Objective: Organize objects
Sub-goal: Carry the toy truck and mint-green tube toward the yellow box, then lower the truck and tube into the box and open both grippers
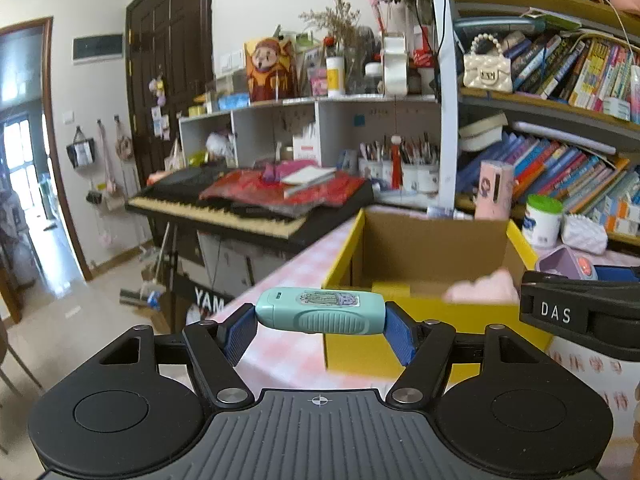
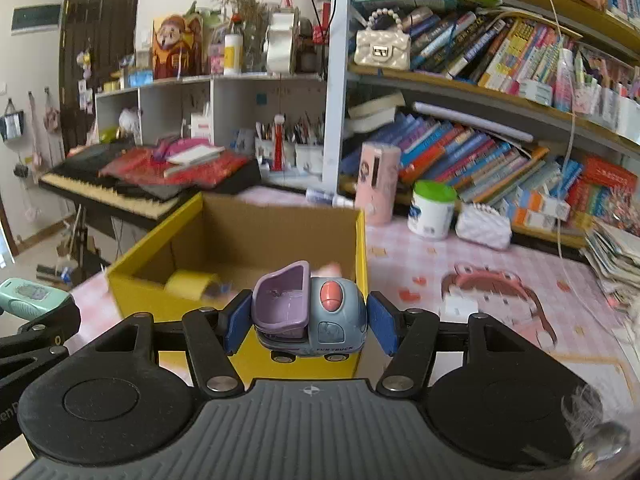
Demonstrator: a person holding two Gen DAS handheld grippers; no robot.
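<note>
Before both grippers, an open yellow cardboard box [image 2: 240,236] is seen standing on a pink checked tablecloth [image 2: 472,264]. Just in front of the box's near wall, a small blue-grey toy truck with a purple tipper [image 2: 310,314] is clamped in the right gripper [image 2: 307,322]. Left of the box's near corner, a mint-green plastic oblong device [image 1: 320,312] is pinched endwise in the left gripper [image 1: 320,334].

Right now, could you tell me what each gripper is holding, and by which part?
The left gripper clamps a teal case by its two ends; the right gripper clamps a toy truck front and rear.
</note>
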